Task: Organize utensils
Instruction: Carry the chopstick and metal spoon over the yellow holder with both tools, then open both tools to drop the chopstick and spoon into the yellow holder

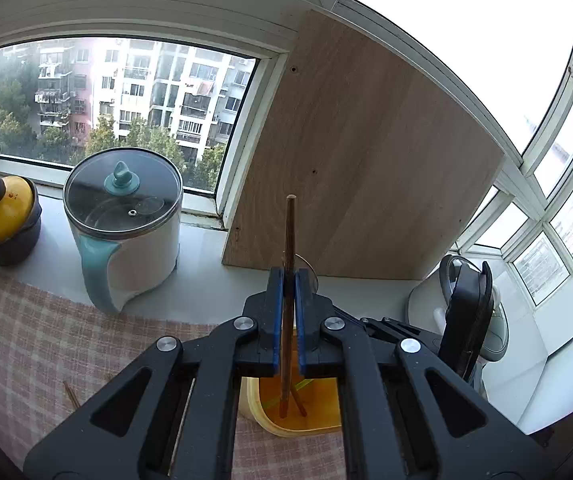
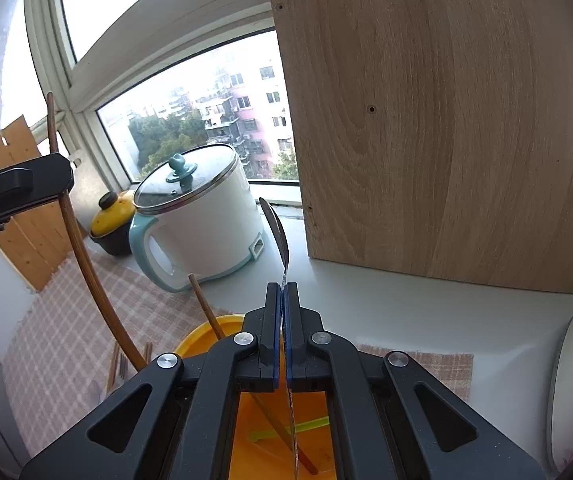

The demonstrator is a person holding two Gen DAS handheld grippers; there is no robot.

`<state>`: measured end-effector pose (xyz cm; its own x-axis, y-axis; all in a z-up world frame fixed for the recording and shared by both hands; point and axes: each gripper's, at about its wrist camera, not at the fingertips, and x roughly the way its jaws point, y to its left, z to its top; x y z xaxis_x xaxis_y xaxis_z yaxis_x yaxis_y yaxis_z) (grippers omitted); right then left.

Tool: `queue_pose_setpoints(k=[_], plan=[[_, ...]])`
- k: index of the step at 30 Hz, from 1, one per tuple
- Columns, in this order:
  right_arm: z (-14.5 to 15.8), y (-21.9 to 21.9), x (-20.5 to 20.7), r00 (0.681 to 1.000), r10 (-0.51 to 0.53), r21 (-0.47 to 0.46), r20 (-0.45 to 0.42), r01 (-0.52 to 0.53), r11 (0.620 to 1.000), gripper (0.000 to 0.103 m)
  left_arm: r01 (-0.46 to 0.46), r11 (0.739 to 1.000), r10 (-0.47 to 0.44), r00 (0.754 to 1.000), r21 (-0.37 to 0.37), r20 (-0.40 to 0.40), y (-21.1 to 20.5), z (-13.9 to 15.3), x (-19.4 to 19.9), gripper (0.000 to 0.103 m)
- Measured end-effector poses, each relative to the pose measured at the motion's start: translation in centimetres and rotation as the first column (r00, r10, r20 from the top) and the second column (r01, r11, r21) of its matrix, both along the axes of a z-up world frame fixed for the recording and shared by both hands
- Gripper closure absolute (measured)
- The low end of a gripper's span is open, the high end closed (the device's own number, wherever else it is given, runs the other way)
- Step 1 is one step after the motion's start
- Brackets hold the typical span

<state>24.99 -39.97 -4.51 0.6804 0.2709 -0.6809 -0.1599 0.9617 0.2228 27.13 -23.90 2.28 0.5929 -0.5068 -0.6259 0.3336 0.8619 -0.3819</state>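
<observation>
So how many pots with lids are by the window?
2. The yellow-lidded pot sits far left on the sill; the white pot stands right beside it. Others may be hidden.

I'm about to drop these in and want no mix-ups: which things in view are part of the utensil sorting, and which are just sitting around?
Part of the job:
- chopstick in the left gripper
- spoon in the right gripper
- yellow holder with a chopstick already inside
- loose chopsticks on the checked cloth

Just lying about:
- white electric pot
- yellow-lidded pot
- wooden board
</observation>
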Motion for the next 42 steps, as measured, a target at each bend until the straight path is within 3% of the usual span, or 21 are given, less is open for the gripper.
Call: queue_pose_setpoints(k=[12,31,32,34,36,38,39,42], plan=[[-0.2,-0.1,-1.3,1.000,0.009,-0.002,-0.001,-0.009,1.000,0.103,0.028,1.000,-0.027,0.997,0.008,-0.077,-0.7,-2.9,-0.2,0.100],[0.3,-1.4,-4.0,0.999,-0.014,-0.010,-0.036,0.013,1.000,0.101,0.058,0.997,-0.055,0.996,0.046,-0.070,-1.1,-3.3,-1.8,0.093],[0.4,-1.4,-4.3,0.999,-0.017,-0.010,-0.034,0.017,1.000,0.099,0.059,0.997,-0.056,0.996,0.050,-0.066,-1.0,-3.3,-2.0,0.092],[0.6,-1.4,-4.7,0.999,-0.029,-0.005,-0.032,0.029,1.000,0.076,0.061,0.996,-0.057,0.996,0.060,-0.062,-0.7,-3.4,-2.4,0.091],[0.7,-1.4,-5.4,0.999,-0.044,0.003,-0.021,0.044,0.999,0.061,0.063,0.995,-0.059,0.997,0.077,-0.058,-0.3,-3.6,-2.8,0.091],[1.0,-1.3,-6.0,0.998,-0.061,-0.005,-0.010,0.061,0.998,0.060,0.069,0.993,-0.064,0.996,0.093,-0.055,0.1,-3.9,-3.3,0.089],[1.1,-1.2,-6.2,0.998,-0.069,-0.014,-0.009,0.069,0.998,0.057,0.071,0.992,-0.066,0.996,0.103,-0.053,0.4,-4.1,-3.5,0.083],[1.6,-0.8,-7.2,0.995,-0.097,-0.030,0.001,0.097,0.995,0.034,0.069,0.990,-0.064,0.997,0.124,-0.048,1.8,-4.6,-4.1,0.073]])
